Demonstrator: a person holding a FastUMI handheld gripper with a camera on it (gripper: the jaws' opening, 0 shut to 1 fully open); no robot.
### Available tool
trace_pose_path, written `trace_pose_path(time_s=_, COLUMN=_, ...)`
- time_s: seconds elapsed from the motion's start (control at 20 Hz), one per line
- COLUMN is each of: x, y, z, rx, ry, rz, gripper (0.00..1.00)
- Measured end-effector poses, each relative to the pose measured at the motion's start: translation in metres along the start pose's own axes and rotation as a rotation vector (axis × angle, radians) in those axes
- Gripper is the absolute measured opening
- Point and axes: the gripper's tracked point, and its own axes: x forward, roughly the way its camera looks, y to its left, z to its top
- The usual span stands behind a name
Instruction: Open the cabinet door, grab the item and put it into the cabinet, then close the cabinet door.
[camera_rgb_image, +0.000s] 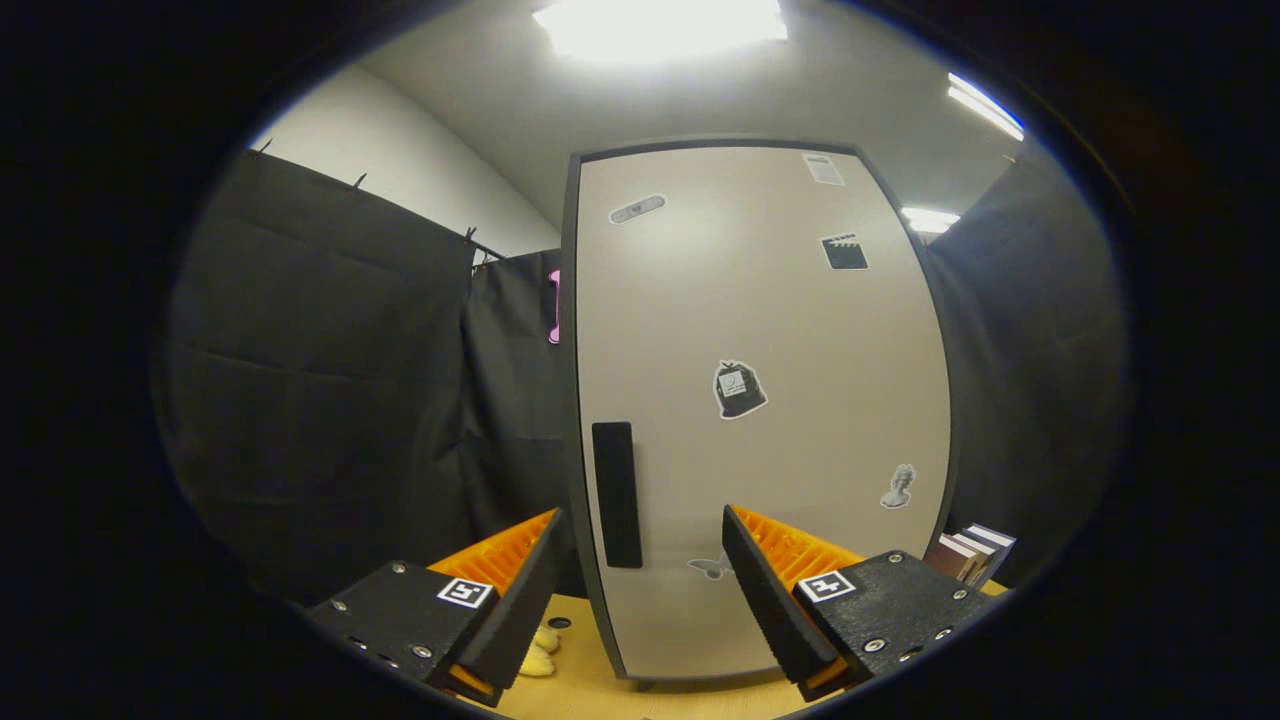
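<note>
Just ahead of your tongs (640, 560) stands the cabinet (760, 410), upright on the wooden table (590, 680), with its pale door (780, 330) closed and facing you. The tongs are spread wide with nothing between their fingers; they touch nothing. The black pad of the left finger (525, 600) sits beside the door's left edge, and the right finger (765, 595) lies in front of the lower part of the door.

The door's handle (616, 494), a tall black bar, is set near the left edge of the door, just beyond and slightly above the gap between your fingers, nearer the left one. Several stickers (739, 389) are scattered over the door face.

A pale yellow item (540, 650) lies on the table just left of the cabinet's base, partly hidden behind your left finger; you cannot tell what it is from here. To the right of the cabinet, beyond your right finger, a few books (975, 550) stand side by side against the dark cloth (320, 380) of the booth wall. Bright ceiling lights (660, 25) shine above the cabinet.
</note>
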Motion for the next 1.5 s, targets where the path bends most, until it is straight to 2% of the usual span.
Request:
trace_pose_path(time_s=0.45, x=0.062, y=0.012, z=-0.018, rx=0.043, ry=0.097, rz=0.044, gripper=0.93)
trace_pose_path(time_s=0.55, x=0.072, y=0.017, z=-0.018, rx=0.049, ry=0.105, rz=0.055, gripper=0.88)
trace_pose_path(time_s=0.65, x=0.081, y=0.02, z=-0.016, rx=0.038, ry=0.102, rz=0.06, gripper=0.79)
trace_pose_path(time_s=0.8, x=0.092, y=0.024, z=-0.019, rx=0.027, ry=0.121, rz=0.05, gripper=0.58)
trace_pose_path(time_s=0.95, x=0.098, y=0.028, z=-0.023, rx=0.018, ry=0.161, rz=0.047, gripper=0.53)
trace_pose_path(time_s=1.05, x=0.098, y=0.021, z=-0.025, rx=-0.021, ry=0.175, rz=0.012, gripper=0.49)
trace_pose_path(time_s=1.1, x=0.101, y=0.021, z=-0.027, rx=-0.019, ry=0.176, rz=0.012, gripper=0.36)
trace_pose_path(time_s=1.3, x=0.095, y=0.022, z=-0.027, rx=-0.002, ry=0.202, rz=0.026, gripper=0.28)
trace_pose_path(time_s=1.5, x=0.084, y=0.023, z=-0.025, rx=-0.004, ry=0.208, rz=0.041, gripper=0.29)
